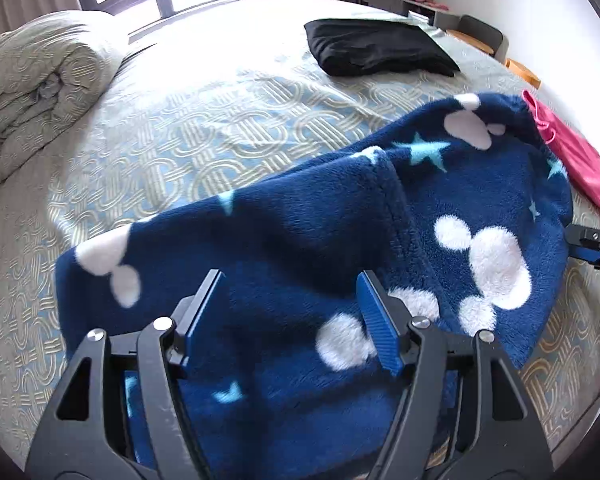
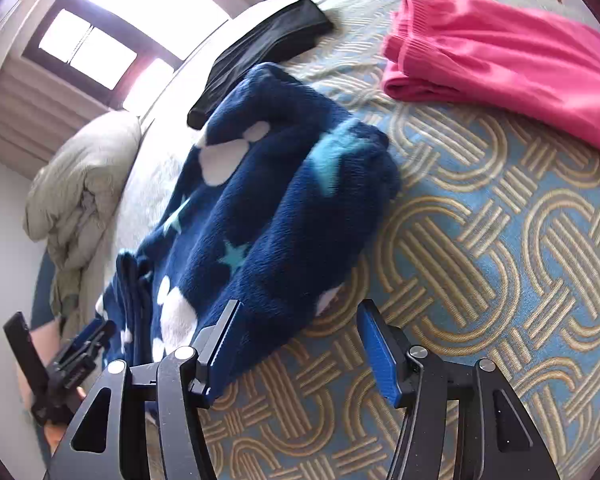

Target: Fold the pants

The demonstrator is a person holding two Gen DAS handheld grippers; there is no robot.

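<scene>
Pants (image 1: 308, 240) of navy fleece, printed with white blobs and pale blue stars, lie folded over on a bed cover (image 1: 204, 120) patterned with interlocking loops. In the left wrist view, a rolled pale quilt (image 1: 40, 80) sits at 10 o'clock, the fleece fills the centre down to 6 o'clock, a black folded garment (image 1: 376, 46) rests at 1 o'clock, and a pink garment (image 1: 576, 160) lies at 3 o'clock, just beside the fleece. The left gripper (image 1: 292, 312) hovers over the fabric with its blue-padded fingers spread apart, clamping nothing. In the right wrist view, the right gripper (image 2: 300, 340) is likewise spread wide; its left finger appears to touch the fleece edge, though blur makes contact uncertain. The pink garment there lies at 2 o'clock.
</scene>
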